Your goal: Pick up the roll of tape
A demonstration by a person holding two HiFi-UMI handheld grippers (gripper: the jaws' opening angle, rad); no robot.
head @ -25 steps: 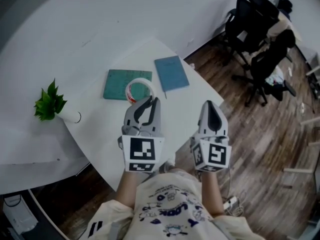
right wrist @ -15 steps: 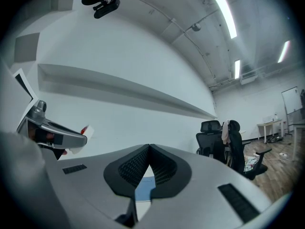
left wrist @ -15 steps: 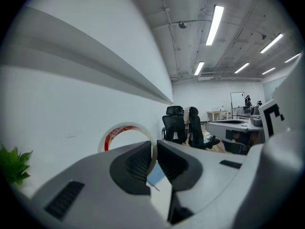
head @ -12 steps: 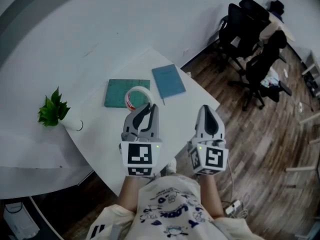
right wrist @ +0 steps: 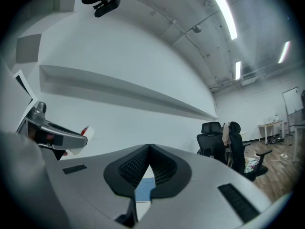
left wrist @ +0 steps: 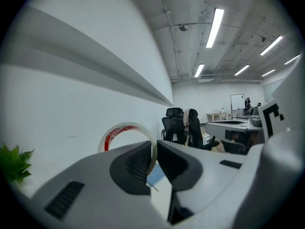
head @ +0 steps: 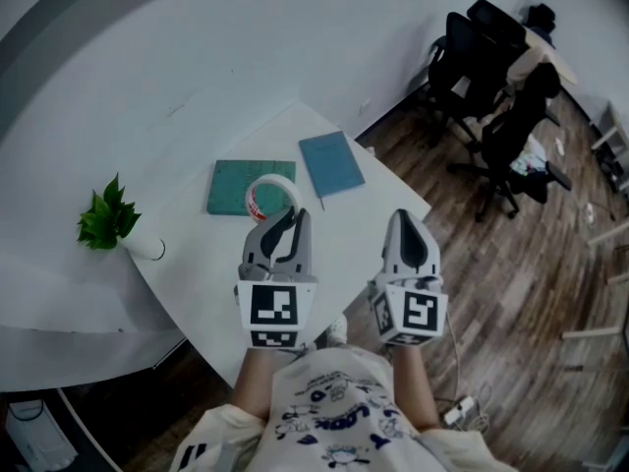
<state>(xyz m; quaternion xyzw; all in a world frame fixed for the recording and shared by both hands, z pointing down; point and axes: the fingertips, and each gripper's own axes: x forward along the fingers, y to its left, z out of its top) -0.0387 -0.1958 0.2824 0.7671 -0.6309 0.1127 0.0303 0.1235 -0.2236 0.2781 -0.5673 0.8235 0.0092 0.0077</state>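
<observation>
The tape roll point(head: 269, 194), white with red print on its inner face, stands upright in my left gripper point(head: 291, 212). In the left gripper view the roll point(left wrist: 123, 131) rises above the jaws and its wall is pinched between the ribbed pads point(left wrist: 138, 162), so my left gripper point(left wrist: 153, 157) is shut on it. My right gripper point(head: 406, 218) hovers over the white table's point(head: 197, 254) near right part. In the right gripper view my right gripper point(right wrist: 149, 151) is shut, tips touching, with nothing in it. The left gripper point(right wrist: 56, 136) and a bit of the tape point(right wrist: 87, 131) show at that view's left.
A green mat point(head: 239, 187) lies just behind the tape, and a blue notebook point(head: 331, 163) is to its right. A small potted plant point(head: 106, 220) stands at the table's left corner by the wall. Black office chairs point(head: 482, 77) stand on the wooden floor at right.
The right gripper has risen slightly. The left gripper has kept its hold on the tape roll and barely moved.
</observation>
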